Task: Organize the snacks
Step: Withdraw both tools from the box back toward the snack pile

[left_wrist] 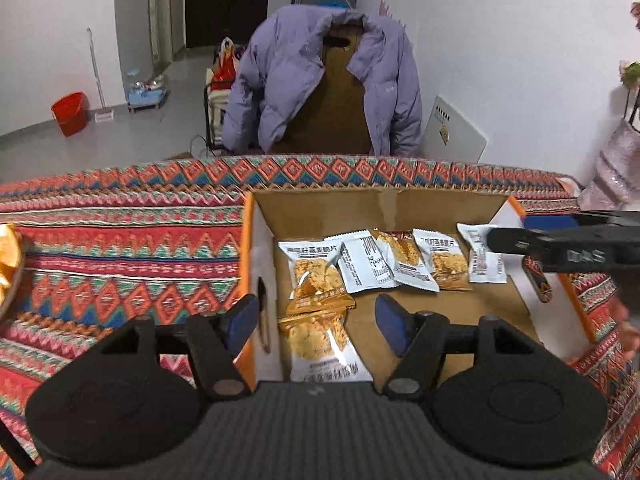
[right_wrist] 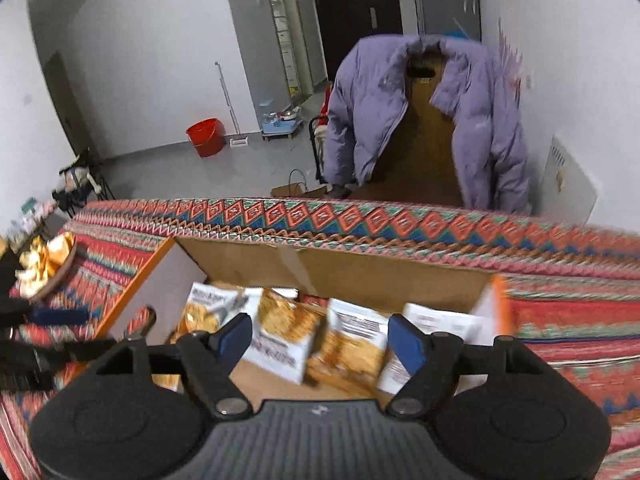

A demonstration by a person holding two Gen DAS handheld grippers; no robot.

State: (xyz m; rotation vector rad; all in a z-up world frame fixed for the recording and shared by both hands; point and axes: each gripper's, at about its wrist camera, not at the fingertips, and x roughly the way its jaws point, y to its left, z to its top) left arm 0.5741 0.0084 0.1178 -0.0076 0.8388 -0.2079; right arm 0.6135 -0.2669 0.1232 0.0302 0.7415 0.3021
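Left wrist view: left gripper (left_wrist: 316, 322) open, empty, above white-and-gold snack packets (left_wrist: 316, 280) inside shallow brown cardboard box (left_wrist: 328, 208). Right gripper (right_wrist: 320, 344) open, empty, over the same box.

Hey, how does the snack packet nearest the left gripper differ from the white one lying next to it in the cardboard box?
The nearest snack packet lies picture side up, showing golden crisps; the white packet lies back side up, showing printed text. The nearest one sits alone by the cardboard box's left wall, just ahead of the left gripper; the white one overlaps others in the row farther back. Both are small sealed packets, untouched by the fingers.
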